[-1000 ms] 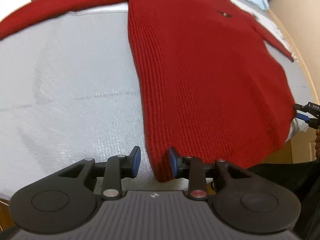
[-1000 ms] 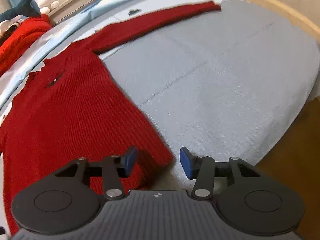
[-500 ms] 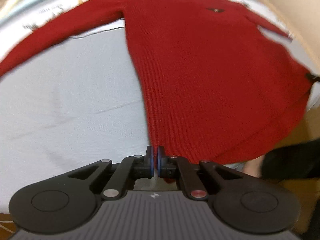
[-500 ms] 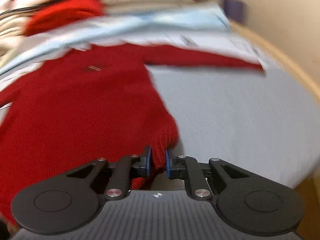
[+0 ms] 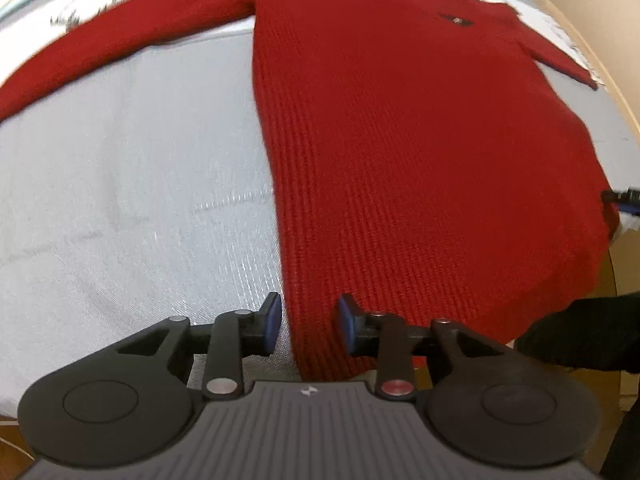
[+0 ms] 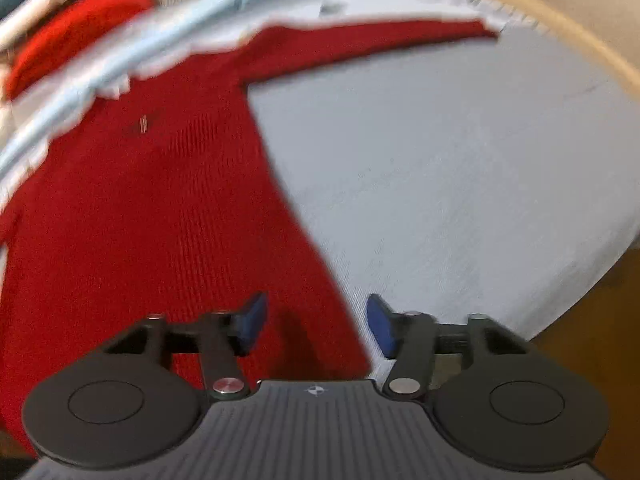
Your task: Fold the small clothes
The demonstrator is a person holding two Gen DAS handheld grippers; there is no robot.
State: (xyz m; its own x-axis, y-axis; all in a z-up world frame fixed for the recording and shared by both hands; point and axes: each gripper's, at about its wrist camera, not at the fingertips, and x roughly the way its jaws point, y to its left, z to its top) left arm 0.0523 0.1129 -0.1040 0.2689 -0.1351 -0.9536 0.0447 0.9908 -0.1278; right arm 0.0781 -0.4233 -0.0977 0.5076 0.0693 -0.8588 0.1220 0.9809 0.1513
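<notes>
A red knit sweater [image 5: 420,152] lies flat, front up, on a pale grey cloth [image 5: 120,200], both sleeves spread out sideways. My left gripper [image 5: 308,326] hovers over the sweater's bottom left corner. Its jaws are opening, and the hem lies between them with the blue pads clear of it. My right gripper [image 6: 316,324] is at the bottom right corner of the sweater [image 6: 160,220]; its jaws are opening too, with the hem's edge between the pads and not pressed. The right gripper's tip [image 5: 622,198] peeks in at the far right of the left wrist view.
The grey cloth [image 6: 460,180] covers a round wooden table whose rim [image 6: 560,28] curves along the right. Another red garment [image 6: 72,24] and light blue fabric [image 6: 160,40] lie beyond the sweater's collar. A dark sleeve [image 5: 580,332] shows near the table's front edge.
Both grippers closed on the sweater's bottom corners half a second ago and have now let go, jaws spreading again. The sweater lies flatter and straighter than a second ago.
</notes>
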